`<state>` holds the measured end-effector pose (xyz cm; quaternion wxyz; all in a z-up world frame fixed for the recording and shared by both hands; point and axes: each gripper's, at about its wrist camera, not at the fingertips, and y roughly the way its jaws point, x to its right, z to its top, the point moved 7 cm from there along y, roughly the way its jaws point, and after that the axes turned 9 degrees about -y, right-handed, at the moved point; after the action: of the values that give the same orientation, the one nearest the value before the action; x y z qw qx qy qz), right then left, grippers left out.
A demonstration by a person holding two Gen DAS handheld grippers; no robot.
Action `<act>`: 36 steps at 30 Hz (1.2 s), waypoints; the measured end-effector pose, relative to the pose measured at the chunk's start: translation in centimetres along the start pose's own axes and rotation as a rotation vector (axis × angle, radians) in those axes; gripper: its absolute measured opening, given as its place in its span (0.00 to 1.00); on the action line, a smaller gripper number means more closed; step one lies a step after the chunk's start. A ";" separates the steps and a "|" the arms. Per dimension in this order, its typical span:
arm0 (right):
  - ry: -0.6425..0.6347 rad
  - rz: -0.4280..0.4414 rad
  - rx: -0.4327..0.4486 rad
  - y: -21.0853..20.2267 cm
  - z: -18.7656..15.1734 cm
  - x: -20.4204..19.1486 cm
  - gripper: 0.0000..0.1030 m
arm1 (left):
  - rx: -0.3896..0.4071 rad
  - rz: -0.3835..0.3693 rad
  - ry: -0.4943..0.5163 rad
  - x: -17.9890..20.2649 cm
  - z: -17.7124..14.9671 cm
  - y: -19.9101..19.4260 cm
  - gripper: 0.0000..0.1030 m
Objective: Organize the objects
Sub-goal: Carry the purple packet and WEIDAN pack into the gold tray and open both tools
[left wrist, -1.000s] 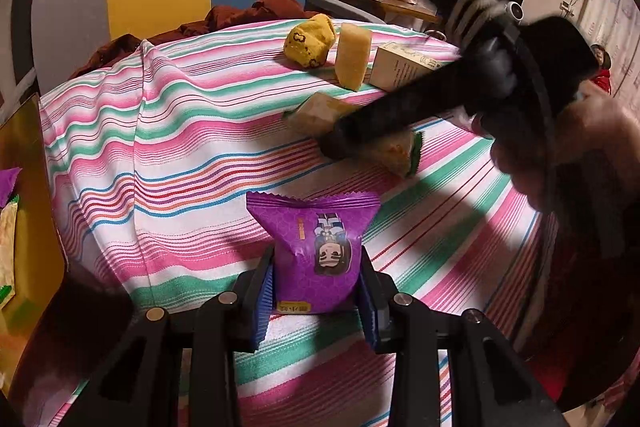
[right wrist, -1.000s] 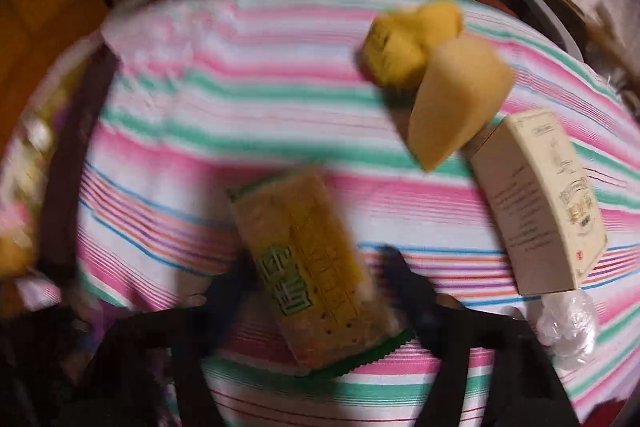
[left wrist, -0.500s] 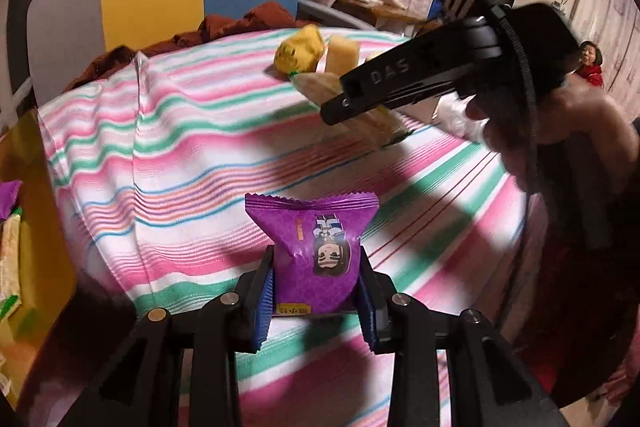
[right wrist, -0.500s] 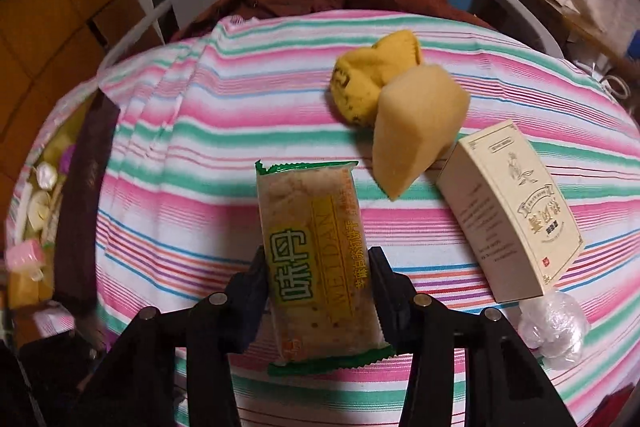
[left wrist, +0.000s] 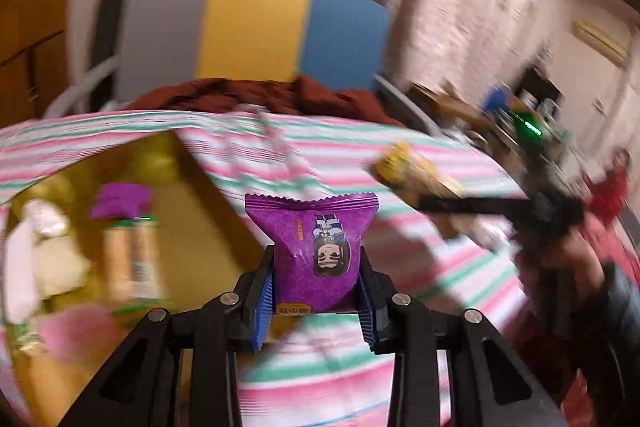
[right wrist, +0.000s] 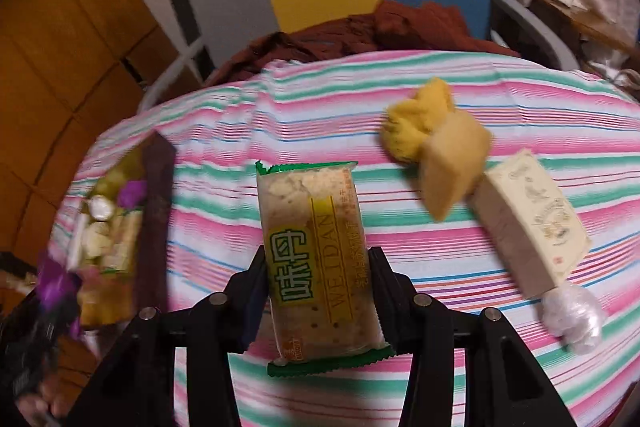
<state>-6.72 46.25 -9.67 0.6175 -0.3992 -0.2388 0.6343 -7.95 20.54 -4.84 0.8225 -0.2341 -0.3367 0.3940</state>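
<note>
Nearest us, our left gripper (left wrist: 317, 297) pinches a purple snack packet (left wrist: 314, 247) above the striped tablecloth (left wrist: 420, 267), beside the gold box (left wrist: 192, 219) of snacks at the table's left edge. Our right gripper (right wrist: 318, 291) clamps a green-edged cracker packet (right wrist: 316, 259). Farther right lie a cream carton (right wrist: 532, 219), a sponge wedge (right wrist: 454, 167) and what looks like a yellow cloth (right wrist: 416, 119).

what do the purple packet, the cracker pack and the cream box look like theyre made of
Purple packet: glossy printed plastic film, going by its sheen and zigzag-crimped top.
Cracker pack: thin plastic wrap, partly clear, since crackers show through.
Cream box: probably matte printed card, judging by its sharp folded edges.
</note>
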 end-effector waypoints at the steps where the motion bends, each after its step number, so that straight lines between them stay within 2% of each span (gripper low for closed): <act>1: -0.014 0.021 0.009 -0.2 0.3 -1.4 0.47 | 0.011 0.018 -0.030 -1.2 0.6 -0.2 0.34; 6: -0.106 0.113 0.017 -0.1 1.5 -8.9 0.47 | 0.034 0.158 -0.176 -9.2 4.1 -0.6 0.34; 9: -0.156 0.177 0.017 0.4 2.4 -14.1 0.47 | 0.043 0.247 -0.208 -13.1 5.9 -0.6 0.37; 11: -0.183 0.193 0.011 1.4 3.3 -17.3 0.47 | 0.044 0.273 -0.242 -14.9 6.6 -0.6 0.46; 14: -0.198 0.204 0.012 2.9 4.2 -20.7 0.51 | 0.052 0.279 -0.279 -16.6 6.9 -1.2 0.49; 16: -0.196 0.202 0.023 3.5 4.7 -22.3 0.69 | 0.069 0.275 -0.287 -16.9 6.5 -2.1 0.49; 20: -0.219 0.179 0.028 3.6 4.2 -23.7 0.73 | 0.076 0.282 -0.297 -17.2 4.5 -3.2 0.49; 23: -0.256 0.149 0.013 3.2 2.6 -24.1 0.75 | 0.083 0.282 -0.320 -17.4 2.6 -4.2 0.49; 27: -0.290 0.112 0.016 2.3 0.7 -24.1 0.83 | 0.087 0.291 -0.325 -16.8 1.0 -5.2 0.49; 36: -0.346 0.034 0.081 -0.2 -0.6 -24.4 0.97 | 0.119 0.320 -0.218 -13.6 -0.2 -6.8 0.49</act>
<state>-8.11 22.37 -4.66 0.5721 -0.2628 -0.3087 0.7130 -10.80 5.61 -5.63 0.7206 -0.1918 -0.3583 0.5617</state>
